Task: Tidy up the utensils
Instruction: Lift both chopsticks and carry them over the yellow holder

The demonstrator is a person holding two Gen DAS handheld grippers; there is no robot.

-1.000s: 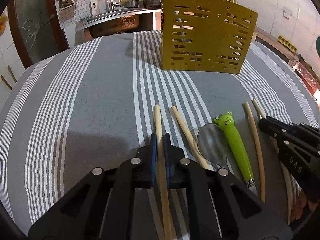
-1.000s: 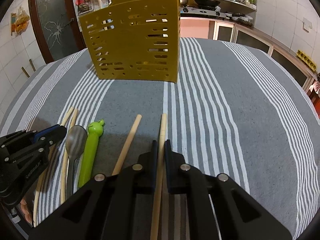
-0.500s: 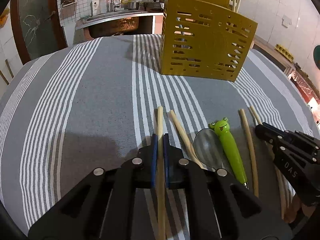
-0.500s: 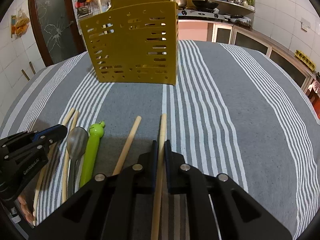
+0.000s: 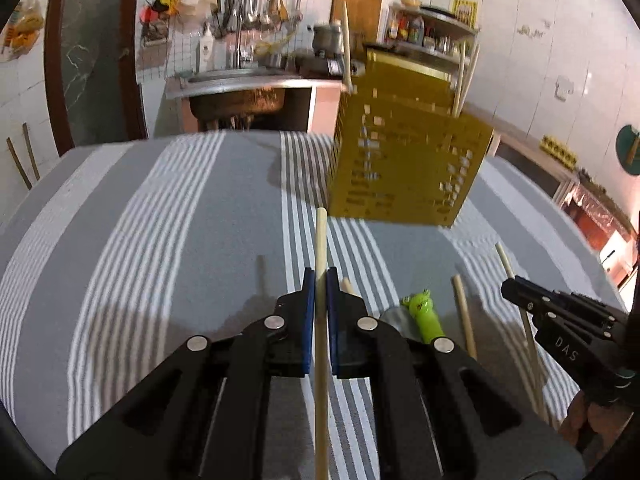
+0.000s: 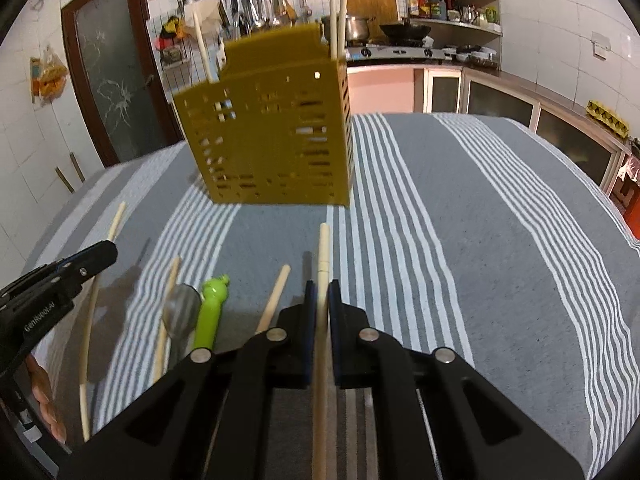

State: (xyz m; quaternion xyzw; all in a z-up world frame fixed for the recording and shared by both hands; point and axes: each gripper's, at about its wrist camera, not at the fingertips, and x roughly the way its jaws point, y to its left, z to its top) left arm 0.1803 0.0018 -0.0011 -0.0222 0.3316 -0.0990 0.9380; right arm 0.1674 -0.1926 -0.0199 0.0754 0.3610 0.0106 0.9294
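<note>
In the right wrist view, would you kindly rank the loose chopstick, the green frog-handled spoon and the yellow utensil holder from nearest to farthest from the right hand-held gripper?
1. Loose chopstick: lying on the cloth just left of the right hand-held gripper.
2. Green frog-handled spoon: further left, beside a metal spoon.
3. Yellow utensil holder: ahead, standing far up the striped cloth.

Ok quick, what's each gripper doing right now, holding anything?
Left gripper: closed on a wooden chopstick.
Right gripper: closed on another wooden chopstick.

Matt woven striped cloth, perforated yellow plastic caddy, pale smooth wooden chopsticks, glossy green plastic handle.
</note>
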